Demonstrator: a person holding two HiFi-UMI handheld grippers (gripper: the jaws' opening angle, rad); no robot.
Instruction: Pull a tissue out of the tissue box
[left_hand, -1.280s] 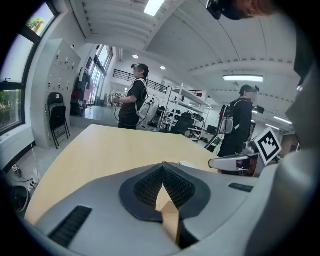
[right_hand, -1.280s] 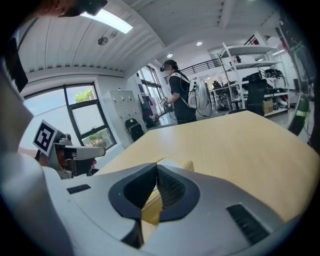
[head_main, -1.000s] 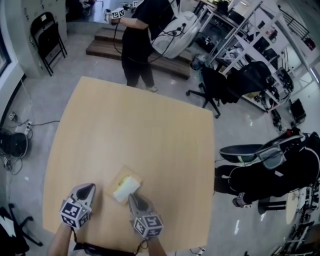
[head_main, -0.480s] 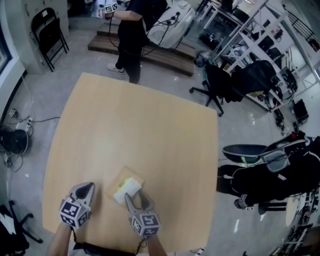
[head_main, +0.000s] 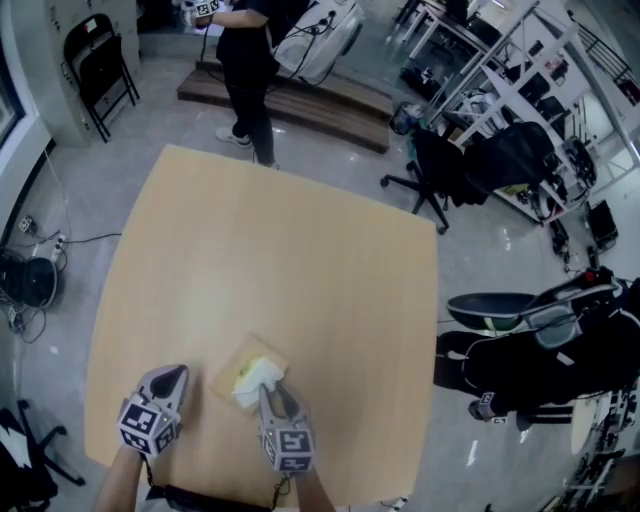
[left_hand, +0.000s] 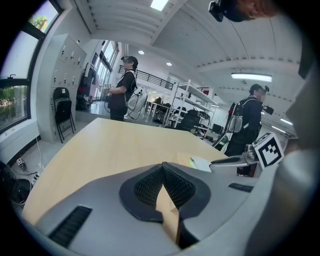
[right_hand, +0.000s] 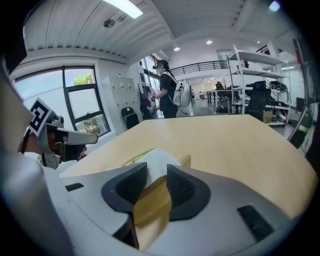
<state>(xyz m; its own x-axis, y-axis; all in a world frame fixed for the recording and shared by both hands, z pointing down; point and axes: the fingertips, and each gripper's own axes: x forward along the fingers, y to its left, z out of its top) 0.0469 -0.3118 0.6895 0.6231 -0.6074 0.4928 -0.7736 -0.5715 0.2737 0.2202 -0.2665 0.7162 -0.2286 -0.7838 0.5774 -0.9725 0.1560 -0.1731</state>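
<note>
Right tool (head_main: 268, 390) jaws just closing, half-wide, tissue (head_main: 257, 375) between | left tool (head_main: 176, 374) jaws together | tissue box (head_main: 243, 354) near table's (head_main: 280, 250) near edge

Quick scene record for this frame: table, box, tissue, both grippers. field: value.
surface: wooden table
tissue box: lies flat near the table's near edge
tissue: sticks up from the box, not pulled free
left gripper: jaws together, empty, left of the box, apart from it
right gripper: at the box; jaws just closing, gap shows, tissue between them, no clear pinch
background: person standing past the far edge
</note>
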